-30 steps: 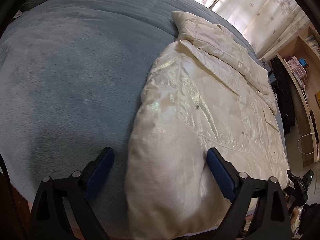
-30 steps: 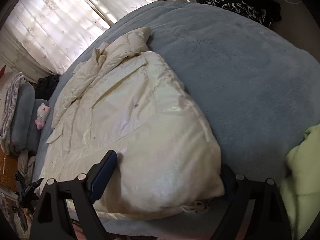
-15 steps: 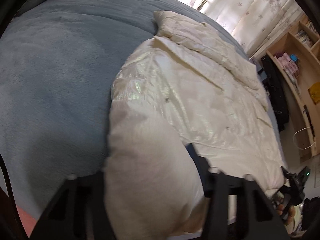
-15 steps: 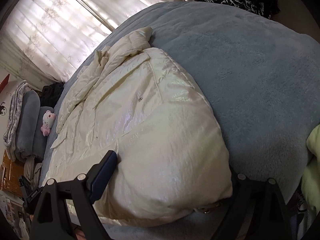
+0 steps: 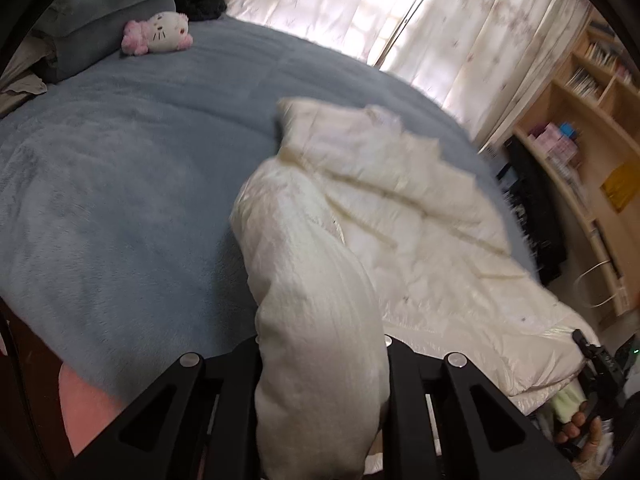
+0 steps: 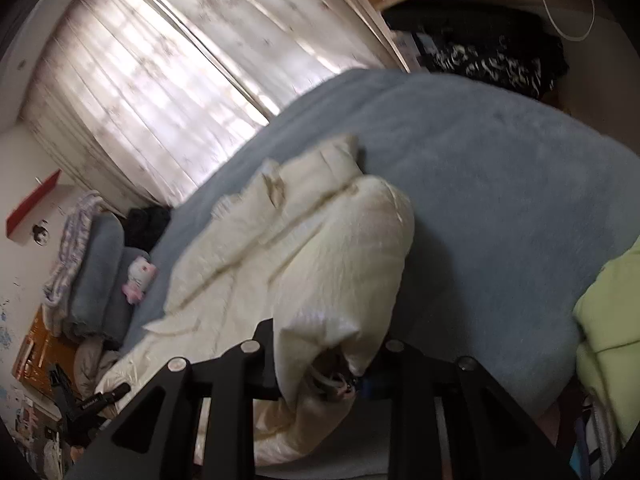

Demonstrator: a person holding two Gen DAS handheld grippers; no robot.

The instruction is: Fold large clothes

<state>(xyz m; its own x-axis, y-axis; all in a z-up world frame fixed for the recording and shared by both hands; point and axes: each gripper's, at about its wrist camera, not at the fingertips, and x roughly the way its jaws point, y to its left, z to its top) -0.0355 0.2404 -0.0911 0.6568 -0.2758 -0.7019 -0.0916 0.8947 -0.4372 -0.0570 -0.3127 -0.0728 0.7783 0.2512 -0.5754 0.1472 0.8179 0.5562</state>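
Daylight comes soft through the pale curtains [image 5: 420, 28] behind a bed [image 5: 120, 200] spread with a blue-grey plush cover, a pink and white plush toy [image 5: 158, 34] up near the pillows. Across the bed lies a large cream padded jacket [image 5: 420, 240], its far part flat, its near edge bunched up off the cover.

Each tool has a thick fistful of that near edge. The left tool [image 5: 320, 364] is clamped on one corner, the fabric bulging out between the black jaws; the right tool [image 6: 320, 360] pinches the other corner the same way, with some small trim or hardware hanging in the gathered cloth there.

As I read it, the hem is being lifted to fold toward the collar. Done well, both corners should rise level and travel together, so the crease falls straight across. Puffy, slippery shell like this tends to slide and spring back, so I'd set it down gently and press before letting go.

A lime green garment [image 6: 608, 320] sits at the bed's edge, apart from the jacket.
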